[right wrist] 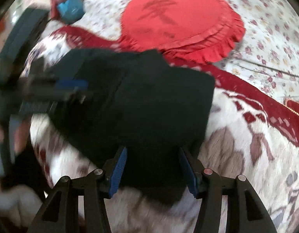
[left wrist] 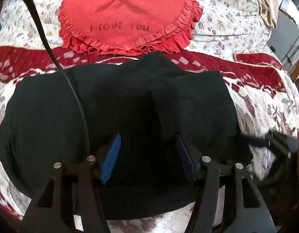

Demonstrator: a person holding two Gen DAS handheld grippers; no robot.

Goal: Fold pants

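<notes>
Pants (left wrist: 120, 104) lie folded beneath both downward-tilted claws, left (left wrist: 147, 159) and right (right wrist: 152, 171), each spread.

Black gripper (left wrist: 148, 153), blue ribbed pads (left wrist: 110, 158)

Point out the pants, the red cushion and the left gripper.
pants (left wrist: 130, 97): left wrist view, middle of the black cloth.
red cushion (left wrist: 126, 15): left wrist view, its flat face.
left gripper (left wrist: 147, 159): left wrist view, between its fingers.

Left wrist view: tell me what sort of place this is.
Most likely a bedroom, with the work done on a bed. A flowered bedspread covers the surface, a red frilled cushion lies on it, and a thick red and white blanket is spread under the black pants.
</notes>
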